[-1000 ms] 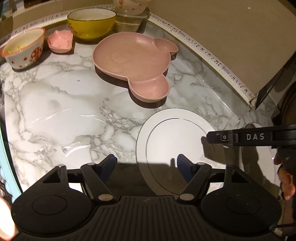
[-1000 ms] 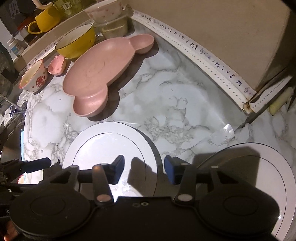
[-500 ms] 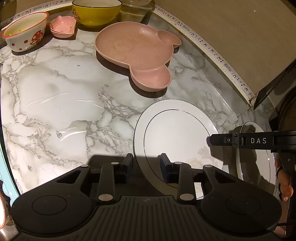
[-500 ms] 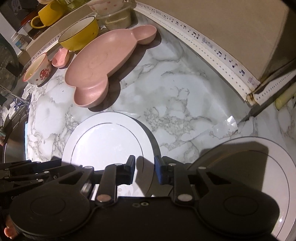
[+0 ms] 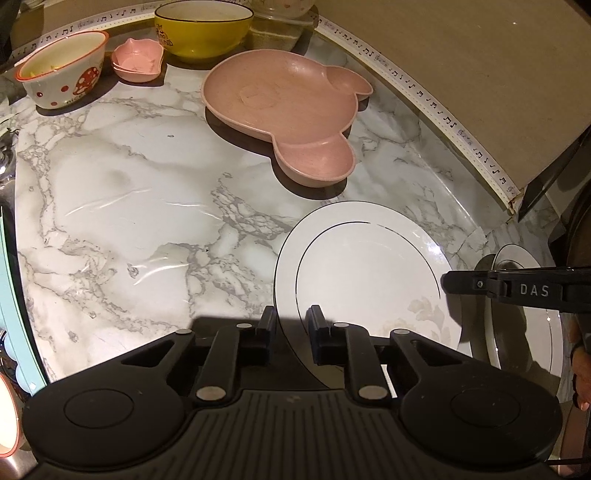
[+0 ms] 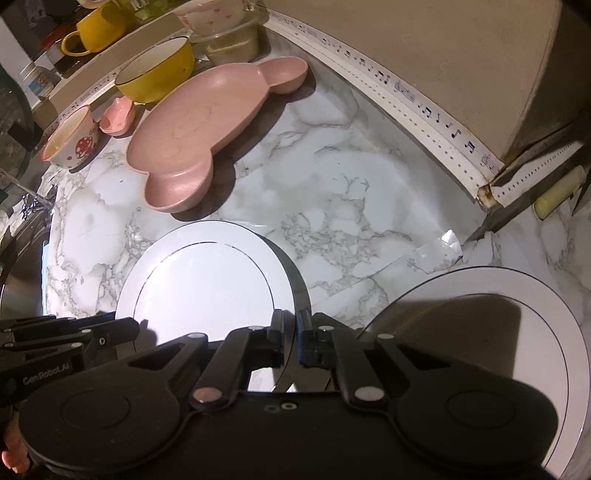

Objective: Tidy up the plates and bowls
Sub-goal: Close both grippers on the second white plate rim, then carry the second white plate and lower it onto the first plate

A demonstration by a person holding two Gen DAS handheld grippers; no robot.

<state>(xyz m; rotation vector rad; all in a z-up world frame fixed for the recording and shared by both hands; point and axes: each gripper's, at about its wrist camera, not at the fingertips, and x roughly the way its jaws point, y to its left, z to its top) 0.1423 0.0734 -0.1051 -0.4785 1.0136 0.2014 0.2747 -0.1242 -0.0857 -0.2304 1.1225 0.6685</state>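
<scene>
A white plate with a thin dark ring (image 5: 369, 273) lies on the marble counter. My left gripper (image 5: 290, 325) is shut on its near left rim. My right gripper (image 6: 293, 330) is shut on the same plate (image 6: 207, 284) at its right rim. A second white plate (image 6: 498, 332) lies to the right; it also shows in the left wrist view (image 5: 524, 332). A pink bear-shaped plate (image 5: 284, 110) lies further back, with a yellow bowl (image 5: 203, 31), a small pink dish (image 5: 138, 64) and a mushroom-print bowl (image 5: 62, 79) behind it.
A wall with a music-note trim strip (image 5: 424, 92) bounds the counter at the back and right. A yellow mug (image 6: 98, 27) and jars stand on a ledge at the back left. A glass container (image 6: 229, 40) sits beside the yellow bowl (image 6: 155, 75).
Both grippers have closed from wide open onto opposite rims of the near white plate. Both cameras have moved slightly forward over it.
</scene>
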